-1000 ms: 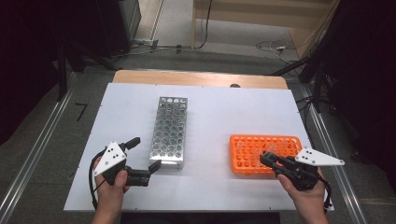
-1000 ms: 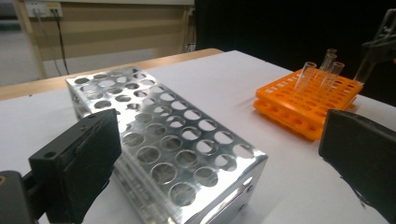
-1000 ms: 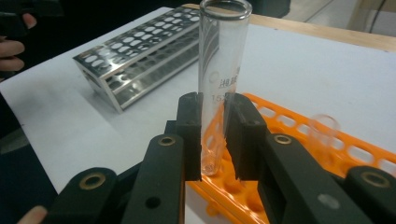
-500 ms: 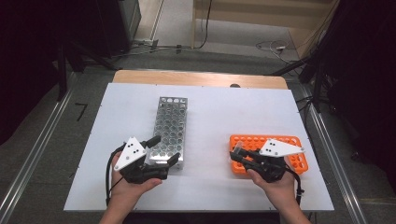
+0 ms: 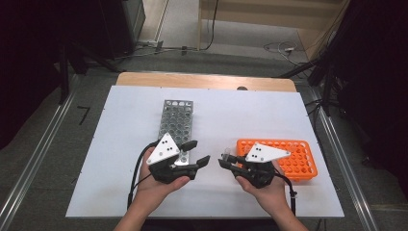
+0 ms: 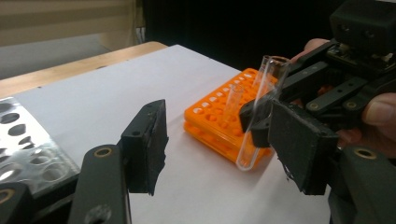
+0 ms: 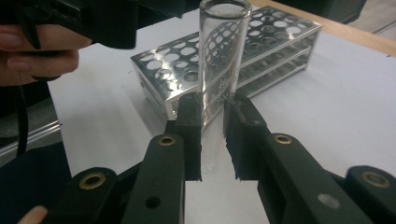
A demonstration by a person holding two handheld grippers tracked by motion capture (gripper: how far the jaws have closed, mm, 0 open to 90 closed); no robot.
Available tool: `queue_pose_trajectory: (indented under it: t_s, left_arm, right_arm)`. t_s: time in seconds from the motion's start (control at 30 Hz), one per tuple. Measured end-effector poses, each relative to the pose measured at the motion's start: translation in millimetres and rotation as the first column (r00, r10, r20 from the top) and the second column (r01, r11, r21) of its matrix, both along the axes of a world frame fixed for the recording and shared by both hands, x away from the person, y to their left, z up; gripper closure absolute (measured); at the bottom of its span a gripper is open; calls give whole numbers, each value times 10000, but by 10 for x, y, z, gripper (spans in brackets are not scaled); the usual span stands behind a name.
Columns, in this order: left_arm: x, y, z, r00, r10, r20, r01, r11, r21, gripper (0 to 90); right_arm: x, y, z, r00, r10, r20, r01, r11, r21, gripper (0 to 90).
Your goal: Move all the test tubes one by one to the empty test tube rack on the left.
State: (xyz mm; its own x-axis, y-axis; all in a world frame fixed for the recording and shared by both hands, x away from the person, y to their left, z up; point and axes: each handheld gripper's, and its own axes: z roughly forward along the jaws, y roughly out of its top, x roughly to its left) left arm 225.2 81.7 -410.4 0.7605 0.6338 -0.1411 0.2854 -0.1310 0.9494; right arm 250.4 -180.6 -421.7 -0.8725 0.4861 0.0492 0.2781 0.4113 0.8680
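Handover looks like the step in hand: your right gripper (image 5: 225, 160) has its fingers clamped on a clear glass tube (image 7: 222, 51), held upright just in front of the orange rack (image 5: 298, 156) in the lower right of the high view. Your left gripper (image 5: 198, 153) faces it from the lower middle, fingers apart with nothing between them; they have just been closing partway.

In the left gripper view the tube (image 6: 258, 109) stands right of centre, pinched near its middle, with its rounded bottom hanging free above the white worktop (image 5: 120, 144). A second tube (image 6: 232, 100) stands in the orange rack behind it.

For the next move, I judge you need to bring the left fingers around the free length of the tube, above or below the right pads, and only then loosen the right grip. The metal rack (image 5: 175, 120) lies close behind your left hand (image 5: 159, 185); its empty holes seem the likely goal. Watch that near corner, and keep both cables clear.
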Motion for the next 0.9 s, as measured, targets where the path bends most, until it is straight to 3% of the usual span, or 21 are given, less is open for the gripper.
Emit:
queue_pose_trajectory:
  t_s: [0.1, 0.27, 0.5, 0.67, 0.9]
  left_arm:
    - [12, -58, -38, 9994, -315, -152, 313, 9994, -125, 402]
    - [-4, -145, -70, 9984, -538, -156, 541, 9983, 214, 454]
    - [-24, -225, -119, 9952, -922, -332, 931, 9954, 245, 550]
    - [-25, -260, -135, 9935, -1052, -429, 1065, 9939, 299, 698]
    - [-30, -271, -146, 9941, -1014, -379, 1030, 9938, 421, 747]
  right_arm:
    - [-17, 42, -25, 9999, 95, 111, -93, 9997, -235, 742]
    - [-84, 172, -82, 9991, 325, 281, -306, 9973, -673, 741]
    - [-110, 242, -118, 9984, 534, 170, -520, 9957, -761, 741]
    - [-128, 267, -131, 9977, 664, 100, -654, 9947, -798, 741]
    - [-118, 257, -136, 9982, 596, -22, -596, 9956, -722, 741]
